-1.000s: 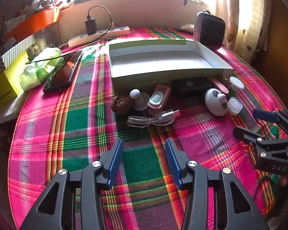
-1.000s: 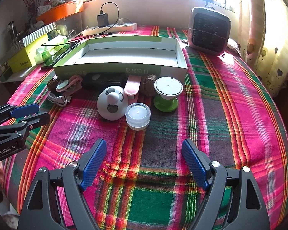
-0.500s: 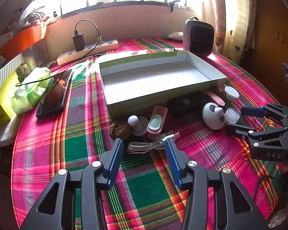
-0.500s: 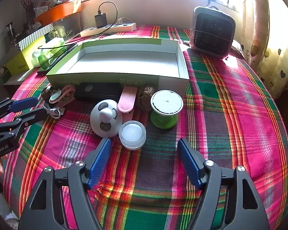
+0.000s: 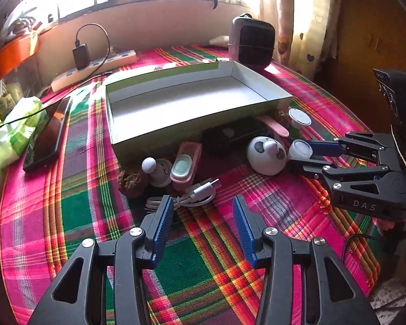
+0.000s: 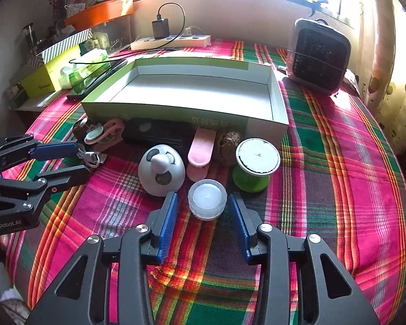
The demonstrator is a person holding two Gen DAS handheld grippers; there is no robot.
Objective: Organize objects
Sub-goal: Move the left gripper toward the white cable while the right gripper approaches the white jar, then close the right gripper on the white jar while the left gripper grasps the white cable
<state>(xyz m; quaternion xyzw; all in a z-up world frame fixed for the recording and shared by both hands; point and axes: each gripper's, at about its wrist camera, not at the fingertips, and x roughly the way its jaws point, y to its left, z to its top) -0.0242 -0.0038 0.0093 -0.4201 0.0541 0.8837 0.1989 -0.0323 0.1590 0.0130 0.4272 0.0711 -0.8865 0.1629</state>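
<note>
The right gripper [image 6: 203, 208] is seen with its jaws closing around a small clear round jar [image 6: 207, 202]; the jar stands between the blue pads [image 6: 168, 216], and a narrow gap is still visible on each side, so it is not yet pinched. The jar rests on the plaid tablecloth [image 6: 338, 176], near the front of the cluster of small things laid along the near wall of the open box [image 6: 176, 108].

Just behind the jar a white panda-faced dome [image 6: 161, 172], a pink clip [image 6: 200, 153] and a green spool with a white top [image 6: 257, 162] are set, with a brown ball [image 6: 228, 143] against the box wall.

The left gripper [image 5: 203, 216] is held spread above the cloth, nothing between its pads; a coiled white cable [image 5: 192, 196] lies just ahead of its fingertips. Beyond the cable a pink case [image 5: 185, 165], a white knobbed piece [image 5: 155, 169] and a second brown ball [image 5: 132, 181] are gathered beside a black flat device [image 5: 230, 135].

Toward the left edge of the table a phone [image 5: 47, 135] and a green wipes pack [image 5: 16, 132] are placed. At the far edge a power strip [image 6: 170, 42] and a small heater [image 6: 318, 57] are standing.
</note>
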